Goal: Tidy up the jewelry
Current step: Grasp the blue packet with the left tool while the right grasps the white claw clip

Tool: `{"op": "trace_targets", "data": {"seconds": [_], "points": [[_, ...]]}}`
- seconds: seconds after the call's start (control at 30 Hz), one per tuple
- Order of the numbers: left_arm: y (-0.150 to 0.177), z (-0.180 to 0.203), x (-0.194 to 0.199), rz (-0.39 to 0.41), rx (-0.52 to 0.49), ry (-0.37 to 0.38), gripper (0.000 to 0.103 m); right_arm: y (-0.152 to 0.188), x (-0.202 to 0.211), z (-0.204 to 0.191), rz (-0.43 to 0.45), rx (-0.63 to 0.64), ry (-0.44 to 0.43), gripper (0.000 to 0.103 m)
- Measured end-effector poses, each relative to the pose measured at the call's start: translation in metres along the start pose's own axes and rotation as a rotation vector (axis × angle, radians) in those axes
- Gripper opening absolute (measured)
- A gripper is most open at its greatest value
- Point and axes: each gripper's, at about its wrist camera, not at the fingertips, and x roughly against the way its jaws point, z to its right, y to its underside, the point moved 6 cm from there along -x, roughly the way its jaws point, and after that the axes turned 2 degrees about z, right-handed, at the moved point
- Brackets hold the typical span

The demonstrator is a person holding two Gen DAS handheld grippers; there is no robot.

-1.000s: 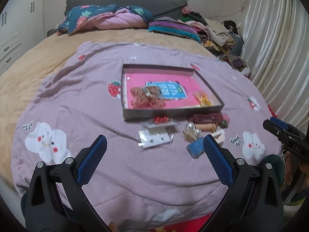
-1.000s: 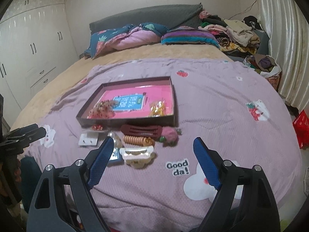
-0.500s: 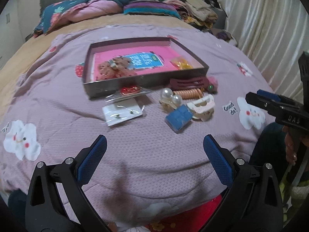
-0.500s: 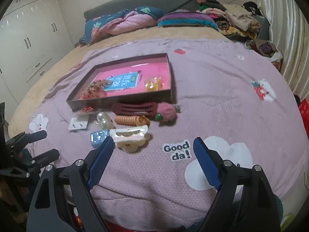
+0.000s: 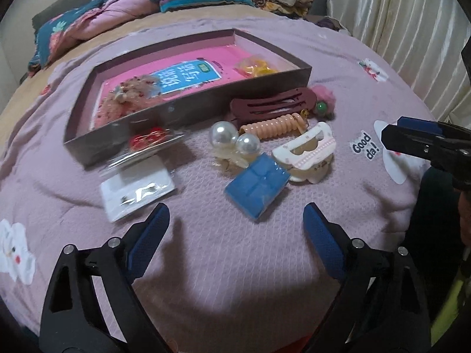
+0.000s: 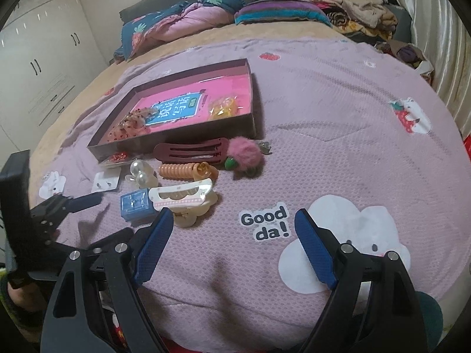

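A shallow dark tray (image 5: pixel 188 108) (image 6: pixel 188 131) with a pink floor lies on the purple quilt, holding a beaded scrunchie (image 5: pixel 129 97) and a yellow packet (image 5: pixel 256 67). In front of it lie a small blue box (image 5: pixel 256 186) (image 6: pixel 137 204), a pearl clip (image 5: pixel 232 142), a cream claw clip (image 5: pixel 309 150) (image 6: pixel 182 197), a coiled orange hair tie (image 5: pixel 273 125), a maroon clip (image 5: pixel 273 107) and an earring card (image 5: pixel 137 188). My left gripper (image 5: pixel 235 225) hovers just short of the blue box, its jaws closing with nothing between them. My right gripper (image 6: pixel 231 231) is open and empty, near the claw clip.
A pink pompom (image 6: pixel 245 154) sits right of the maroon clip. Pillows and folded blankets (image 6: pixel 206 14) and a heap of clothes (image 6: pixel 359 3) fill the bed's far end. White cupboards (image 6: pixel 44 58) stand left, curtains (image 5: pixel 397 14) right.
Both grippers have sunk toward the quilt and closer to the pile of accessories. The left one came in most, and its jaws have narrowed slightly.
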Motion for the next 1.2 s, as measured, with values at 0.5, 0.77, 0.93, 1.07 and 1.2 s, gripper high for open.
{"op": "trace_targets", "data": {"seconds": [0.5,0.77,0.93,1.07,1.2], "points": [[-0.006,-0.001,-0.010,-0.022,0.029,0.107,0.037,-0.004,-0.035,-0.017,-0.094,0.012,-0.088,0.083],[0.000,-0.032,0.006,-0.020,0.115,0.110,0.037,-0.005,-0.062,-0.039,-0.139,0.067,-0.097,0.083],[0.003,-0.049,0.019,-0.009,0.148,0.100,0.037,-0.007,-0.075,-0.047,-0.163,0.079,-0.099,0.083],[0.000,-0.064,0.028,0.005,0.177,0.093,0.037,-0.006,-0.081,-0.054,-0.165,0.117,-0.086,0.075],[-0.011,-0.073,0.037,0.031,0.180,0.082,0.037,-0.007,-0.078,-0.062,-0.135,0.181,-0.052,0.071]]}}
